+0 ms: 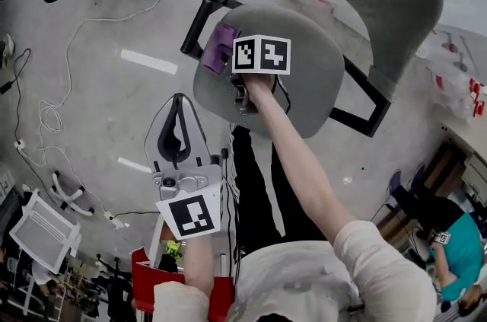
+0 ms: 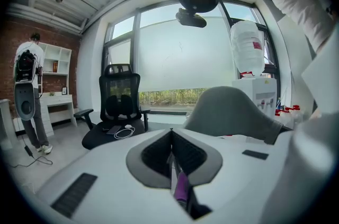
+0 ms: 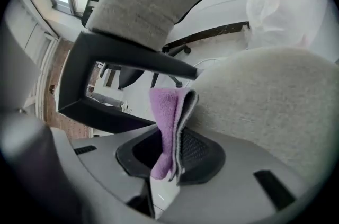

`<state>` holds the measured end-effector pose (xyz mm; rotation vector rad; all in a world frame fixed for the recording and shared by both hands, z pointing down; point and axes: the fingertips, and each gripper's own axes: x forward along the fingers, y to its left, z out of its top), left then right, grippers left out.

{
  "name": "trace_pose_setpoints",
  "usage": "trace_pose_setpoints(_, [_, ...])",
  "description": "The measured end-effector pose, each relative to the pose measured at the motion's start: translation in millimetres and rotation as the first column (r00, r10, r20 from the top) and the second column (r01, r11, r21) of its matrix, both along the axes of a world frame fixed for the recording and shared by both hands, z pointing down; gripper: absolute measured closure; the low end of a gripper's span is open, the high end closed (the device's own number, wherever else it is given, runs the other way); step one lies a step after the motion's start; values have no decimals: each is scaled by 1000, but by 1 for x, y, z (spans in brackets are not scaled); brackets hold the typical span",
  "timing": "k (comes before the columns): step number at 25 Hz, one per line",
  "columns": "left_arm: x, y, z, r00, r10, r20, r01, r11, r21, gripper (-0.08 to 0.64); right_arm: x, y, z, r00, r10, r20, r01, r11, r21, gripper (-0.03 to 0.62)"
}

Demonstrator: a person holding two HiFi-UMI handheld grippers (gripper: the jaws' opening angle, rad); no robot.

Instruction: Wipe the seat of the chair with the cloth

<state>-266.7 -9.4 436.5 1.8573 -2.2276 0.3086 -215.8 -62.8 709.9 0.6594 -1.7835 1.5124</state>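
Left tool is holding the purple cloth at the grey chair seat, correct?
Not the left: the right tool is holding the purple cloth at the grey chair seat. The right gripper view shows the cloth clamped in its jaws.

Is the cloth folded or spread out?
Folded: the purple cloth is doubled over, both layers pinched between the right gripper's jaws at the seat's edge.

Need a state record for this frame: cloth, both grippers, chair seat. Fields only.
cloth: purple, folded, clamped
right gripper: shut on cloth, at the seat's edge
left gripper: jaws together, held off the chair, over the floor
seat: grey fabric
cloth position: by the black armrest
contact: cloth seems to touch the seat; cannot tell how firmly
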Motion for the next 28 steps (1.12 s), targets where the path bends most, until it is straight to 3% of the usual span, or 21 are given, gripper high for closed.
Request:
trace_pose_setpoints(7, [-19,19,10,998,-59,-9,59,998,-14,548,-22,19,25,998,-32,-45,31,999,-23,505])
trace_pose_setpoints(13, [-14,15,10,999,-46,-18,46,999,-13,548,-8,19,26,998,-20,-66,19,1000,-14,505])
trace_pose_setpoints(18, [3,-4,2,1000,12,-18,-12,1000,9,548,36,14,24,993,8,-119,-7,1000,10,505])
trace_pose_setpoints(28, [51,-38,-13,989,146,-35,-144,989,33,548,160,20,28,961,95,-260,-97,995,7,505])
